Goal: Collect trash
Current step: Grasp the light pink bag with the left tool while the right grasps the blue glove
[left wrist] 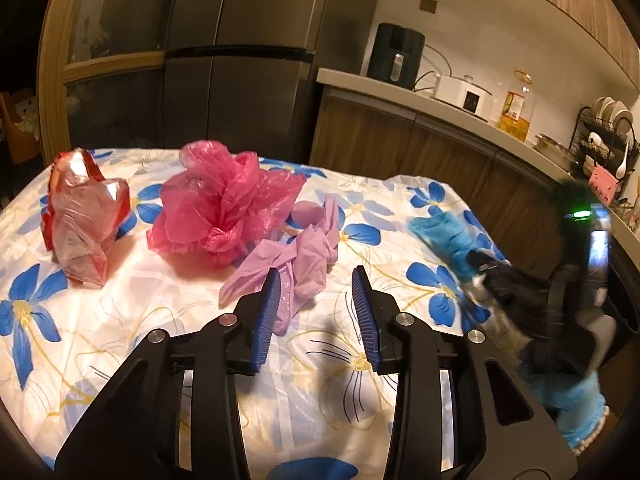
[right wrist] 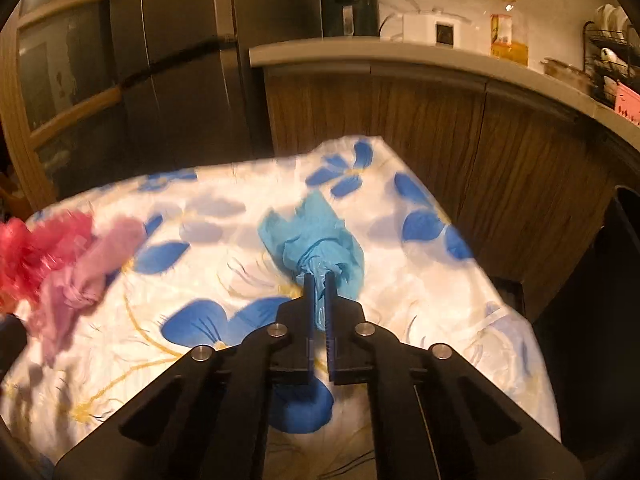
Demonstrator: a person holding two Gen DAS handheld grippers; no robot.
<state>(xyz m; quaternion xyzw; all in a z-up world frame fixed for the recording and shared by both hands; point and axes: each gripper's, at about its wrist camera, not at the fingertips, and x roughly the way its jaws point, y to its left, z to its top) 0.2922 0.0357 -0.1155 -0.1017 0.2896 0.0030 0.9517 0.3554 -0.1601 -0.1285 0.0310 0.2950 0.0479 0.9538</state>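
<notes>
Two grippers split work: right gripper (right wrist: pixel 319 280) pinching blue bag (right wrist: pixel 312 236) by its gathered neck for lifting, left gripper (left wrist: pixel 316 280) spread beside lilac bag (left wrist: pixel 296 256)

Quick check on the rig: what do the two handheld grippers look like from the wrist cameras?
Both match. The left gripper and right gripper have black angular plastic linkage arms with round silver pins at the pivots and two straight fingers faced with ribbed blue pads. In the left wrist view, the right unit's body shows a green light. No cables or sleeves are clearly visible.
</notes>
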